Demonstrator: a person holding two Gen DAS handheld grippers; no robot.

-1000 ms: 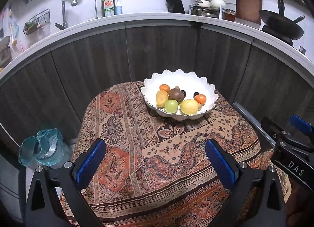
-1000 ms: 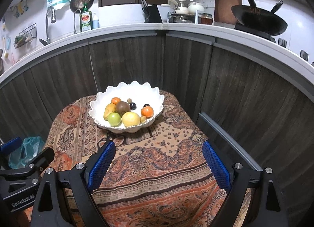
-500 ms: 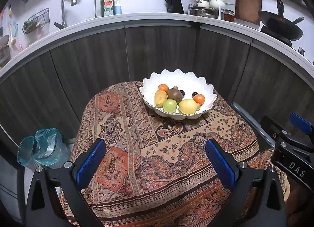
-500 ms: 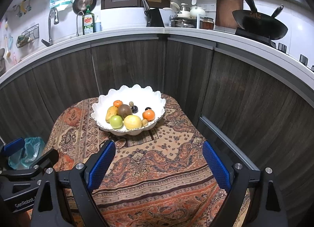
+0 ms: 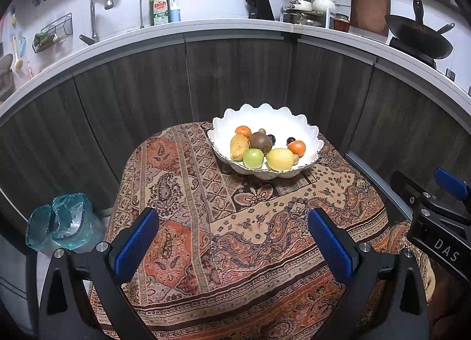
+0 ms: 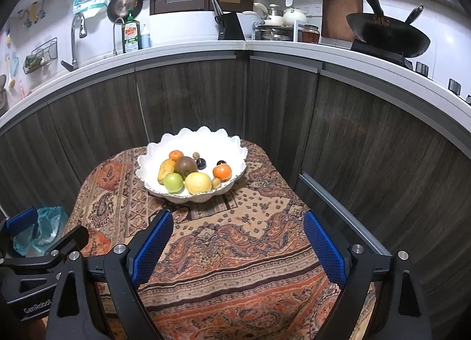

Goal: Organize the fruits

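Both grippers, left [image 5: 232,247] and right [image 6: 237,244], hung released and empty over the near cloth [image 5: 235,251], well short of the bowl [image 5: 294,122] at the table's far side. I judged one fruit per reach best, outermost first. I counted two oranges, one kiwi, one apple [image 5: 253,158], one lemon [image 5: 280,159], one mango, several small fruits.

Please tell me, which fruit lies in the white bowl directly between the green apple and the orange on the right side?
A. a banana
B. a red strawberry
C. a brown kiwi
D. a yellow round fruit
D: the yellow fruit sits at the front of the bowl, with the green apple on its left and the orange on its right.
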